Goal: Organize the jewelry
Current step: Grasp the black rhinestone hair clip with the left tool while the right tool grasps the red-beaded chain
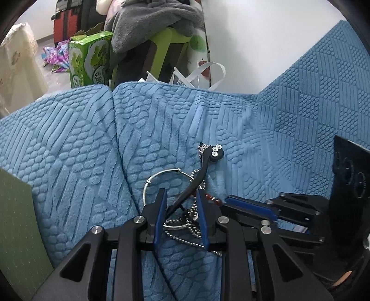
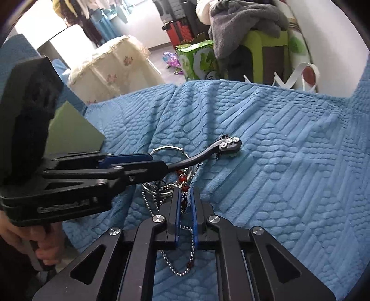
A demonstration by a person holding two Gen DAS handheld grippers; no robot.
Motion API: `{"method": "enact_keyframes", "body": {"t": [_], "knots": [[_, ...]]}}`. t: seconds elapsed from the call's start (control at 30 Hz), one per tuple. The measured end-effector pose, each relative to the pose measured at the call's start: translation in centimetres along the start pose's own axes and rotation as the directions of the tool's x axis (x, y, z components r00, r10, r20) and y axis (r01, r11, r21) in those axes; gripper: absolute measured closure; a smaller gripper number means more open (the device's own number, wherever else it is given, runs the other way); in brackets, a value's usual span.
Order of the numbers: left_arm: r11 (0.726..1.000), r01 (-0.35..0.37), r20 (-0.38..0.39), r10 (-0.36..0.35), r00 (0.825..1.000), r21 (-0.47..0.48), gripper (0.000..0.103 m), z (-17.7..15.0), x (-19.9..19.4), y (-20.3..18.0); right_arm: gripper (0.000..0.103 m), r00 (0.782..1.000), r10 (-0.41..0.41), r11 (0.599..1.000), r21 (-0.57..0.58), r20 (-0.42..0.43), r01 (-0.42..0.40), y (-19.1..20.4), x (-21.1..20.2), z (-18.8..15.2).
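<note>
A tangle of jewelry lies on the blue quilted cover (image 1: 289, 139). In it are a black hair stick (image 1: 203, 172) with a rhinestone head (image 2: 229, 144), a silver bangle (image 1: 148, 185), and a ball chain (image 2: 175, 268) with red beads (image 2: 181, 179). My left gripper (image 1: 181, 192) points down into the pile. Its blue pads stand apart, with the stick's tail and some chain lying slantwise in the gap. My right gripper (image 2: 185, 189) is shut on the beaded chain, and a loop of it hangs below the pads. The right gripper's tip (image 1: 227, 200) sits just right of the left one. The left gripper (image 2: 159, 163) reaches in from the left, where the stick runs behind its near finger.
A green flat board (image 1: 18, 227) stands at the left edge of the cover. Beyond the cushion's far edge are a green carton (image 1: 90, 60), a grey blanket on a green stool (image 1: 157, 20) and white bag handles (image 1: 208, 71). A hand (image 2: 46, 245) holds the left gripper's handle.
</note>
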State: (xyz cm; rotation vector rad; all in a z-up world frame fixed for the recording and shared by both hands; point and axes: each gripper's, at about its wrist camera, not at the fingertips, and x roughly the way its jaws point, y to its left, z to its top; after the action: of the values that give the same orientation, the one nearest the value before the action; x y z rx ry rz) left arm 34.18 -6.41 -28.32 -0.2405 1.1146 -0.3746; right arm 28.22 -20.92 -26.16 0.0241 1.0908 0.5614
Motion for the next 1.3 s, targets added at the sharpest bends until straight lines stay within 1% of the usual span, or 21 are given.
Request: {"method": "enact_keyframes", "body": {"t": [0.03, 0.13, 0.17, 0.2, 0.3, 0.37, 0.47, 0.53, 0.6, 0.67, 0.73, 0.77, 0.83, 1.0, 1.1, 1.23, 1.3], "knots": [[1.000, -0.001, -0.002, 0.001, 1.000, 0.006, 0.079, 0.2, 0.2, -0.2, 0.101, 1.000, -0.004, 1.000, -0.001, 0.006, 0.004, -0.1, -0.4, -0.1], [1.000, -0.004, -0.007, 0.004, 1.000, 0.015, 0.079, 0.5, 0.4, -0.3, 0.101, 1.000, 0.009, 1.000, 0.019, 0.024, -0.010, -0.4, -1.5, -0.3], [1.000, 0.000, -0.011, 0.000, 1.000, 0.021, 0.079, 0.5, 0.5, -0.4, 0.101, 1.000, 0.002, 1.000, 0.019, 0.026, -0.003, -0.4, -1.7, -0.3], [1.000, 0.000, -0.016, 0.000, 1.000, 0.032, 0.079, 0.5, 0.6, -0.5, 0.101, 1.000, -0.001, 1.000, 0.024, 0.025, 0.000, -0.6, -1.8, -0.5], [0.998, -0.012, -0.032, 0.014, 0.999, 0.060, 0.079, 0.8, 1.2, -0.8, 0.101, 1.000, 0.024, 0.998, 0.057, 0.005, -0.024, -1.2, -1.4, -0.7], [0.997, -0.016, -0.044, 0.020, 0.999, 0.081, 0.088, 1.0, 1.9, -1.1, 0.101, 0.999, 0.035, 0.997, 0.069, 0.004, -0.035, -1.4, -1.2, -0.6], [0.993, -0.021, -0.055, 0.028, 0.998, 0.116, 0.087, 1.2, 2.5, -1.6, 0.100, 0.999, 0.052, 0.995, 0.087, 0.011, -0.053, -1.6, -1.1, -0.5], [0.989, -0.026, -0.059, 0.035, 0.998, 0.146, 0.087, 1.3, 2.9, -2.0, 0.100, 0.996, 0.084, 0.990, 0.109, 0.013, -0.085, -2.1, -0.9, -0.2], [0.987, -0.014, -0.069, 0.025, 0.997, 0.158, 0.087, 1.4, 3.2, -2.2, 0.099, 0.995, 0.099, 0.989, 0.111, 0.014, -0.100, -2.1, -0.7, 0.0], [0.986, -0.008, -0.075, 0.021, 0.997, 0.168, 0.089, 1.5, 3.3, -2.3, 0.098, 0.993, 0.121, 0.987, 0.108, 0.014, -0.122, -2.0, -0.4, 0.3], [0.985, -0.003, -0.077, 0.017, 0.997, 0.174, 0.095, 1.5, 3.4, -2.4, 0.097, 0.992, 0.127, 0.986, 0.104, 0.014, -0.128, -1.8, -0.3, 0.5], [0.984, -0.005, -0.074, 0.019, 0.997, 0.177, 0.097, 1.4, 3.4, -2.5, 0.097, 0.992, 0.127, 0.987, 0.095, 0.012, -0.128, -1.7, -0.2, 0.6], [0.985, -0.023, -0.051, 0.032, 0.998, 0.168, 0.098, 1.4, 3.0, -2.7, 0.096, 0.993, 0.119, 0.990, 0.079, 0.005, -0.119, -1.4, 0.0, 0.6], [0.995, -0.017, -0.007, 0.018, 1.000, 0.099, 0.099, 1.3, 1.2, -2.0, 0.096, 0.992, 0.129, 0.990, 0.061, -0.002, -0.129, -1.1, 0.5, 0.7], [0.998, -0.042, 0.016, 0.041, 0.999, 0.055, 0.099, 0.5, -0.3, -1.3, 0.096, 0.992, 0.124, 0.992, 0.039, -0.003, -0.123, -1.0, 0.5, 0.7], [0.999, -0.048, 0.042, 0.048, 0.998, 0.003, 0.099, -0.8, -2.4, -0.4, 0.096, 0.992, 0.123, 0.992, 0.011, 0.002, -0.123, -0.5, 0.9, 0.9], [0.998, -0.062, 0.057, 0.063, 0.996, -0.023, 0.099, -1.4, -3.2, -0.1, 0.096, 0.994, 0.111, 0.994, -0.014, -0.004, -0.111, -0.3, 1.3, 1.1]]}}
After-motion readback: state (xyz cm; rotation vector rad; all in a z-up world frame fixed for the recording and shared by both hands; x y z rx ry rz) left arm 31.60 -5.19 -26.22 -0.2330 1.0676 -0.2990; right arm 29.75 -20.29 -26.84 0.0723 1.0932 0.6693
